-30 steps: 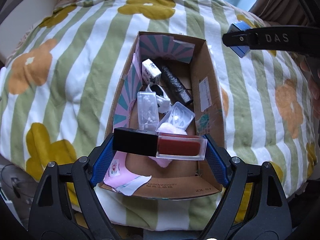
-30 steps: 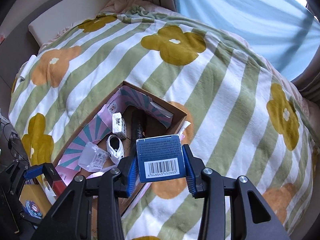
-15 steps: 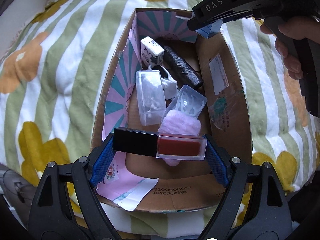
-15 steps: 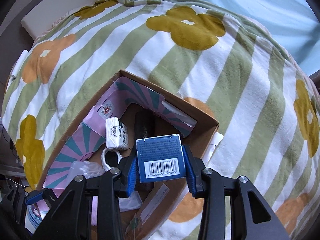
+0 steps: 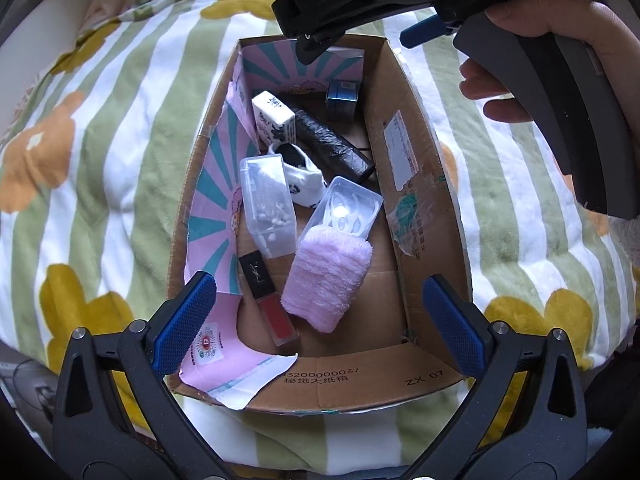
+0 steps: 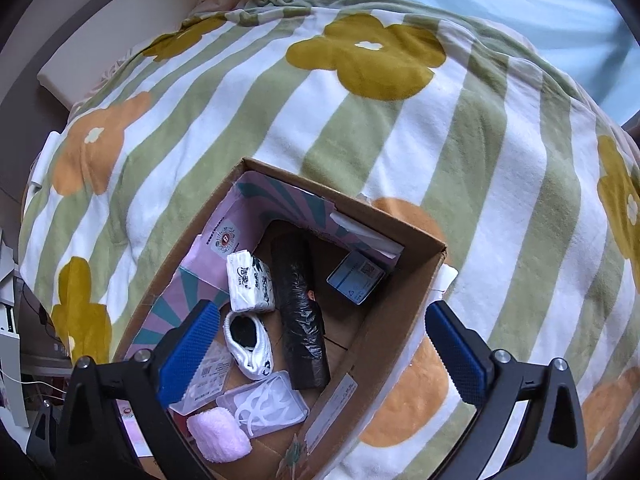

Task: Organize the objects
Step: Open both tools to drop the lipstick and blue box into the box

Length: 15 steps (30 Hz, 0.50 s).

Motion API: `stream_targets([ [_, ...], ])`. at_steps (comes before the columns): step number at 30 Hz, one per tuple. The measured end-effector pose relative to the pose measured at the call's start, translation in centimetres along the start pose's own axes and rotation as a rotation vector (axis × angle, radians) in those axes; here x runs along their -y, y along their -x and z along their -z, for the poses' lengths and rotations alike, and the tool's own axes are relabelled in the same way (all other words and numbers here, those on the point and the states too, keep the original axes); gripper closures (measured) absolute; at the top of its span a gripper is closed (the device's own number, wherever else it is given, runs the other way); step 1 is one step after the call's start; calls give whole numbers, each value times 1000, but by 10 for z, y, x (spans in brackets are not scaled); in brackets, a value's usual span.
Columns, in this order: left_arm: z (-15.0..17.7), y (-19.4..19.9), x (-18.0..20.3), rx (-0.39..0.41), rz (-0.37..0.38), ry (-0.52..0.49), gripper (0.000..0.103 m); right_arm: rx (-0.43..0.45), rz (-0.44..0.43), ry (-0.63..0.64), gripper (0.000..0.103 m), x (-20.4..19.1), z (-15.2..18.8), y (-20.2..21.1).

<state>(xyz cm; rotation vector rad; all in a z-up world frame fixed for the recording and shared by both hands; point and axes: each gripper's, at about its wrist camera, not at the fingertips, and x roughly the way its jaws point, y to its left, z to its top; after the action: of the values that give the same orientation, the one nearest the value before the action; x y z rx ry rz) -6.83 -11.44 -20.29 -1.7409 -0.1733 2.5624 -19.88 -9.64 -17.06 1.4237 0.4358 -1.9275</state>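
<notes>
An open cardboard box (image 5: 416,216) (image 6: 384,336) rests on a flowered blanket. The red lip-gloss tube with a black cap (image 5: 267,296) lies on the box floor near its front left. The blue box (image 5: 342,95) (image 6: 356,277) sits in the far right corner. My left gripper (image 5: 320,316) hangs open over the box's near end, nothing between its fingers. My right gripper (image 6: 324,352) is open above the far half of the box, empty; in the left wrist view it (image 5: 360,28) shows at the top, held by a hand (image 5: 560,40).
Also inside the box: a pink fluffy cloth (image 5: 326,280), two clear plastic cases (image 5: 268,204), a white sock (image 5: 302,178), a black roll (image 5: 330,144), a tissue pack (image 5: 274,118). The striped blanket (image 6: 360,120) surrounds the box; a pink paper liner (image 5: 224,352) hangs over the front left wall.
Both grippers opened. The lip-gloss tube dropped from my left gripper onto the box floor, and the blue box fell from my right gripper into the far corner.
</notes>
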Motion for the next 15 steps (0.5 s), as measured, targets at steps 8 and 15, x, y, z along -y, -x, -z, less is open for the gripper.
stream_targets([
  [8,-4,15,-2,37,-6,19,1,34,10,-2,1,0,4,21],
  [15,-19,50,5,86,-11,20,1,45,26,-13,1,2,12,64],
])
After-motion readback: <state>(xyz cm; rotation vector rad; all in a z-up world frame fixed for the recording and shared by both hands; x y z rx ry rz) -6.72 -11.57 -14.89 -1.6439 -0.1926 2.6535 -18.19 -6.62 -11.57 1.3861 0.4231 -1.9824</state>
